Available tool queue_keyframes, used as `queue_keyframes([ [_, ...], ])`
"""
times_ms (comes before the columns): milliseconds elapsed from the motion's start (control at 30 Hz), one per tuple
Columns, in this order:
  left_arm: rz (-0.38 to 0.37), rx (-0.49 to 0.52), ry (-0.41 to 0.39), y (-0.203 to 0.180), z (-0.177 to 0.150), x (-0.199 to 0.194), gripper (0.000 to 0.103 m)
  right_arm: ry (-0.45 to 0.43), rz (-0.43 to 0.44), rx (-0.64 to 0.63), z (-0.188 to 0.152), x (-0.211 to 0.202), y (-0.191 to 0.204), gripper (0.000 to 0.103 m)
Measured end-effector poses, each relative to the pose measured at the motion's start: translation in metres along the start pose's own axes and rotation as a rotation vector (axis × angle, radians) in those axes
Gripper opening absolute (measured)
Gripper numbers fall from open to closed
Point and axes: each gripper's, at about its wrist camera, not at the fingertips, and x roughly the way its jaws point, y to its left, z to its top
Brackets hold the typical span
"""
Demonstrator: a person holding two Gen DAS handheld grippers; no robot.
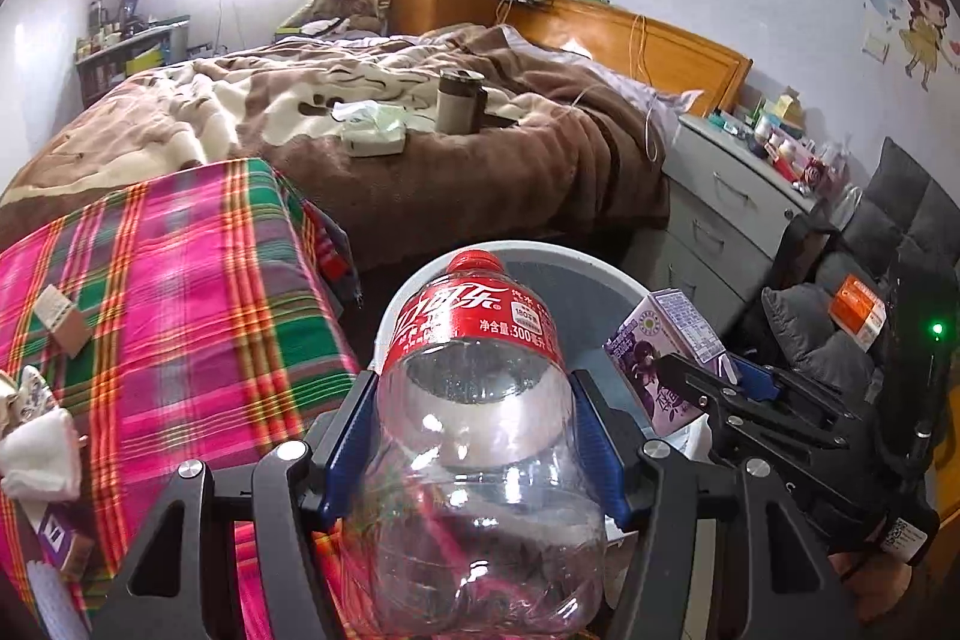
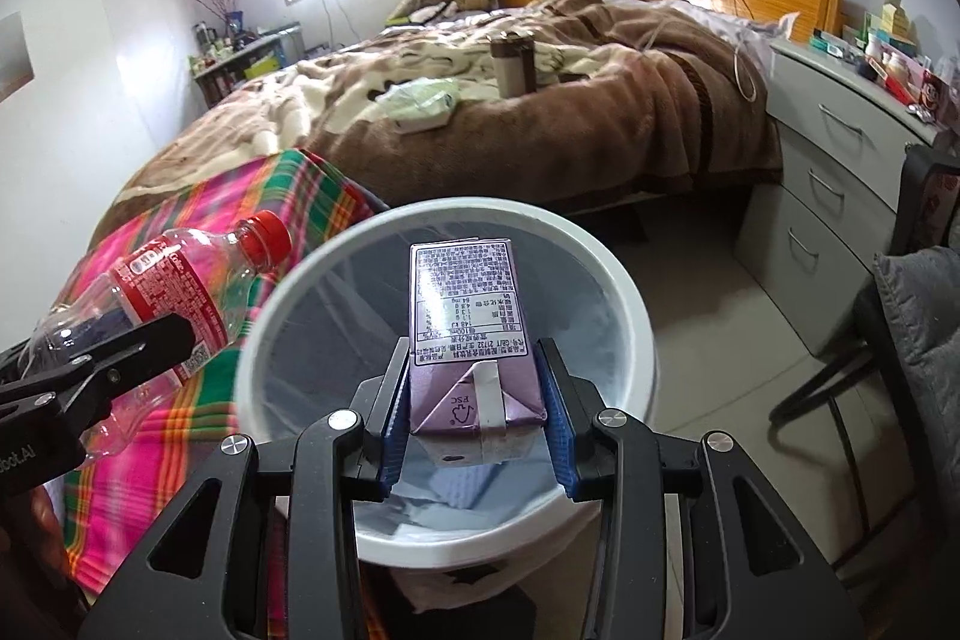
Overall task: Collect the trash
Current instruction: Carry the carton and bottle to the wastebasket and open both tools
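Two pieces of trash held over the bin.

Left tool (image 1: 474, 430) clamped on an empty clear plastic bottle (image 1: 474, 400) with red cap and red label, blue pads pressed to both its sides, cap end aimed at the white bin (image 1: 606, 274). Right tool (image 2: 477, 400) clamped on a purple drink carton (image 2: 465, 334), gripped by its folded end, hanging above the open mouth of the bin with its clear liner and some paper at the bottom. Bottle just left of the bin's rim in the right view, over the pink and green plaid cloth (image 1: 180, 280). Beyond: bed with brown blanket (image 2: 570, 112), a tissue pack (image 1: 372, 130) and a tumbler (image 1: 456, 100) on it; grey drawers (image 2: 840, 172) at right.
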Motion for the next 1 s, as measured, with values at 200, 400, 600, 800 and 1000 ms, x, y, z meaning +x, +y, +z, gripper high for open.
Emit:
queue_keyframes([
  [200, -0.007, 0.022, 0.032, -0.006, 0.000, 0.017, 0.062, 0.030, -0.016, -0.008, -0.001, 0.010, -0.004, 0.041],
  [400, -0.041, -0.014, 0.016, -0.001, 0.004, 0.021, 0.064, 0.037, -0.036, -0.044, -0.001, 0.012, -0.003, 0.045],
  [600, -0.045, -0.017, 0.000, 0.000, 0.003, 0.015, 0.066, 0.034, -0.052, -0.036, -0.001, 0.011, -0.008, 0.061],
  [800, -0.036, -0.030, -0.017, 0.006, 0.001, 0.000, 0.066, 0.022, -0.055, -0.025, 0.000, 0.006, -0.005, 0.061],
  [1000, -0.018, -0.046, -0.043, 0.014, -0.001, -0.018, 0.066, 0.007, -0.044, -0.028, 0.000, 0.001, 0.004, 0.061],
])
